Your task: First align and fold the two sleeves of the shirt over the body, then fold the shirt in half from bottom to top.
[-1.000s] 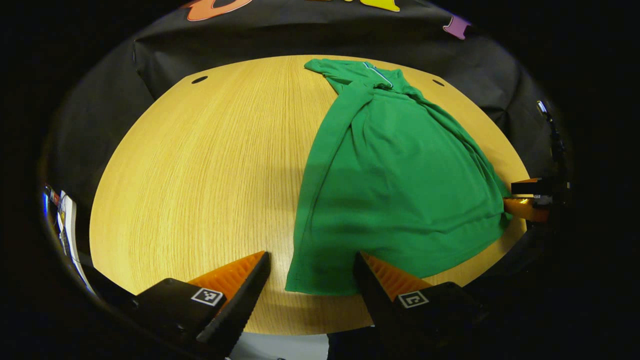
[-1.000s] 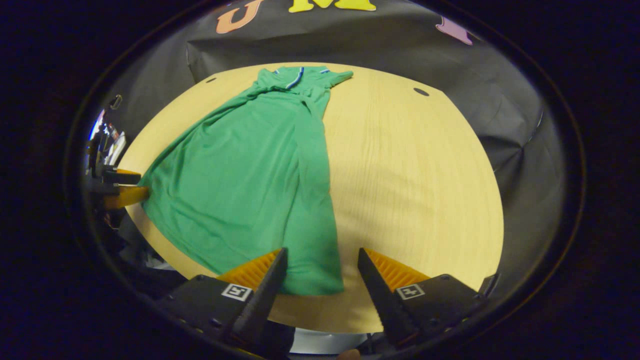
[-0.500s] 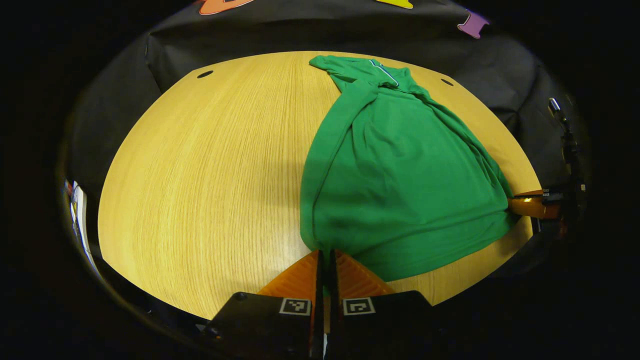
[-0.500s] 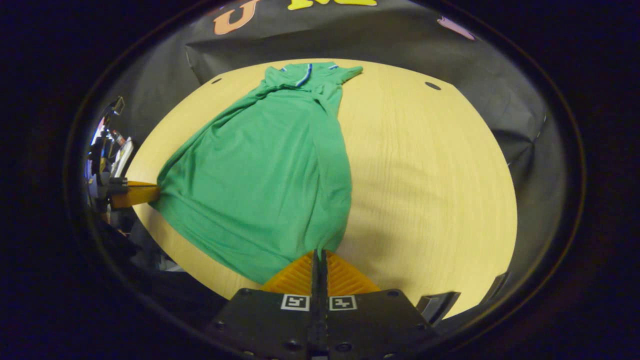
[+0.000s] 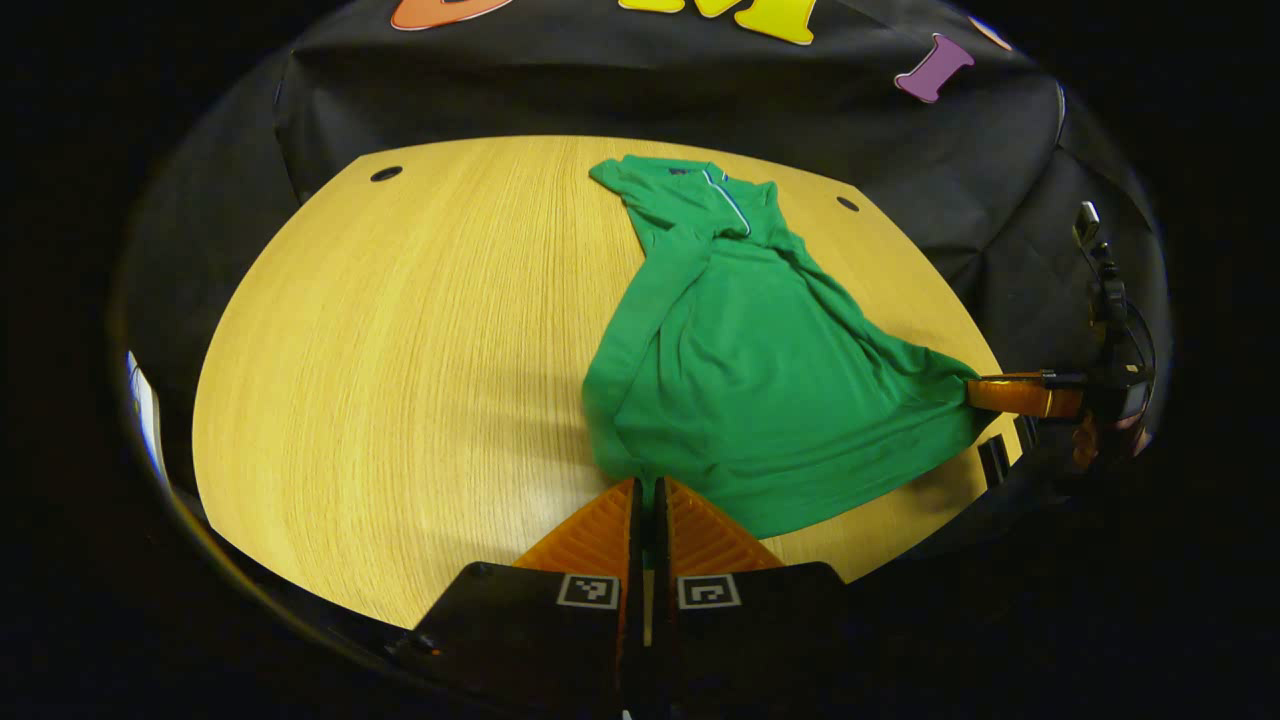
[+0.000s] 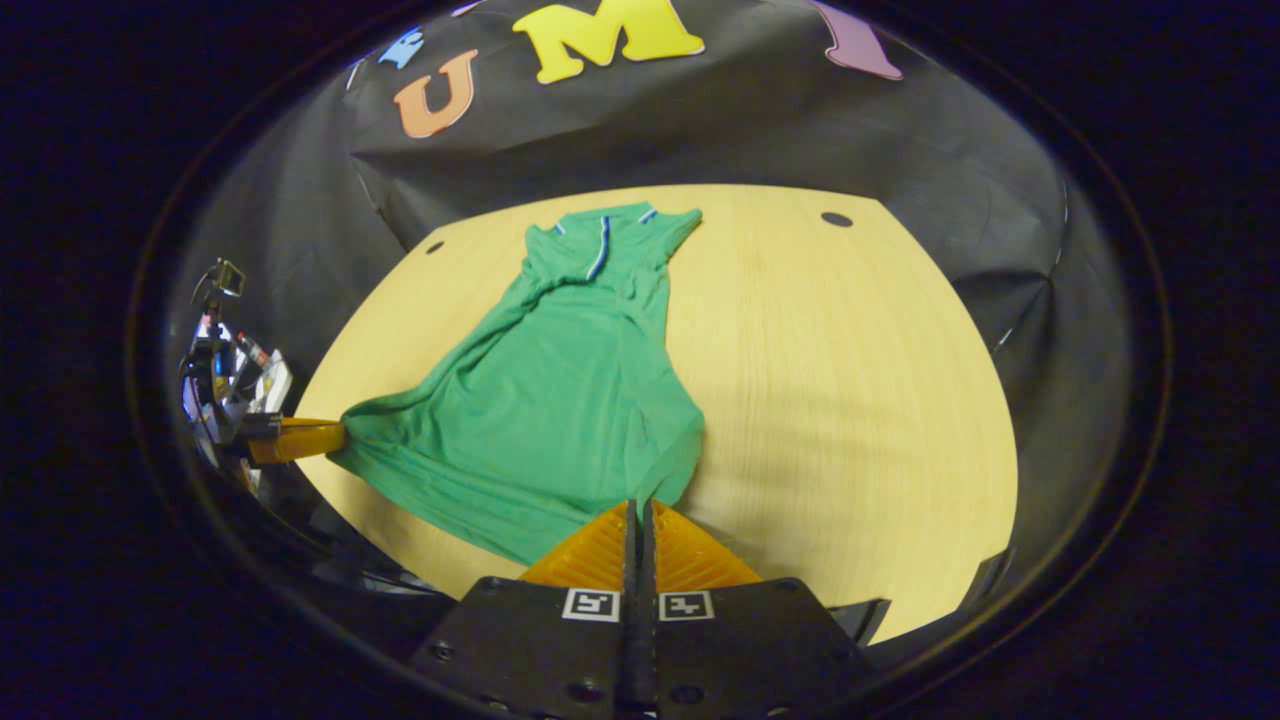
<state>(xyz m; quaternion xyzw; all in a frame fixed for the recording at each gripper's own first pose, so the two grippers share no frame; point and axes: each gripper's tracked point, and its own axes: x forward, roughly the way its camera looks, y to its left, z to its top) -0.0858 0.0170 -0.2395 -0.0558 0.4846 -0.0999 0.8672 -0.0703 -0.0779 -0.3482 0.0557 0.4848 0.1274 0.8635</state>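
the shirt (image 5: 760, 370) lies on the table (image 5: 400, 350), ahead of the left gripper (image 5: 648, 490) and to its right, collar end far and hem near. its near hem corner sits between that gripper's fingers. at the far right, the right gripper (image 5: 975, 392) meets the other hem corner. in the right gripper view the shirt (image 6: 550, 400) spreads ahead and leftward, with the left gripper (image 6: 335, 437) at its left corner and bare table (image 6: 850, 400) to the right.

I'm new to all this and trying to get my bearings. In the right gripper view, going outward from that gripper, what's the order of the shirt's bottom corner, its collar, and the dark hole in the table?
1. Bottom corner of the shirt: pinched at the right gripper.
2. Collar: far end of the shirt, slightly left.
3. Hole in the table: far edge, to the right; only a little beyond the collar.
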